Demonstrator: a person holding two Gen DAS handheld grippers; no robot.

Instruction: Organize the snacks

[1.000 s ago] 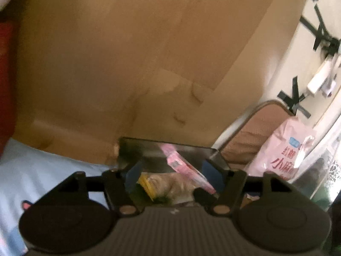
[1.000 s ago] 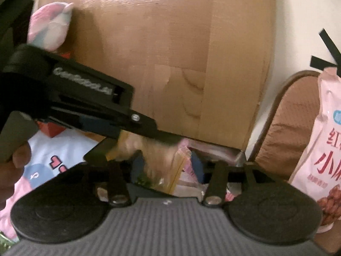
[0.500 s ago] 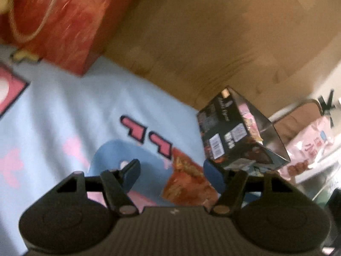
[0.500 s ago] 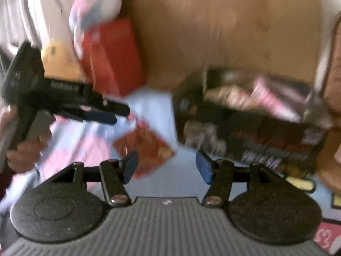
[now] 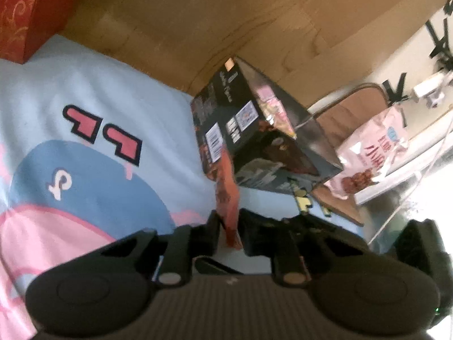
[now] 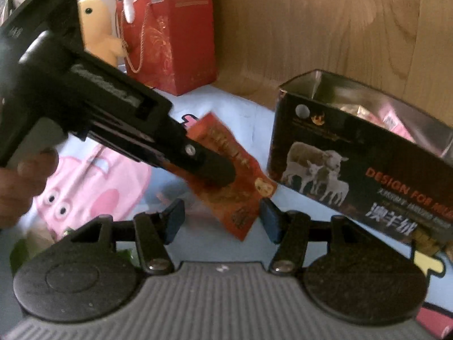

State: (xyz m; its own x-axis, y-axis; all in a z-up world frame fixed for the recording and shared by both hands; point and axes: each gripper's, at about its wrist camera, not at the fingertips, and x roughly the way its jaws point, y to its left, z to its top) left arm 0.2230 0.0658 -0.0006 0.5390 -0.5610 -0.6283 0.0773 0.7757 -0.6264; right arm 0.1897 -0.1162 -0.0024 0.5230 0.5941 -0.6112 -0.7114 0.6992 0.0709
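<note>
In the left wrist view the left gripper (image 5: 228, 231) sits at the lower centre, its jaws clamped on the edge of an orange-red snack packet (image 5: 226, 195), which stands edge-on between the pads. The right wrist view shows the same packet (image 6: 235, 181) at the centre of the frame, pinched by the left gripper (image 6: 218, 170) reaching in from the upper left, with the person's hand (image 6: 22, 187) on its grip at the left edge. The right gripper (image 6: 222, 218) stands at the lower centre with its blue pads (image 6: 174, 218) spread apart and nothing gripped; the packet's lower corner hangs just beyond them. To the right stands an open black box (image 6: 354, 170) printed with sheep, with pink and pale snack packs inside. Everything rests on a light blue cartoon-print cloth (image 5: 85, 113). A red gift bag (image 6: 175, 36) and a yellow plush toy (image 6: 99, 31) stand at the upper left against a wooden panel (image 6: 311, 22).
</note>
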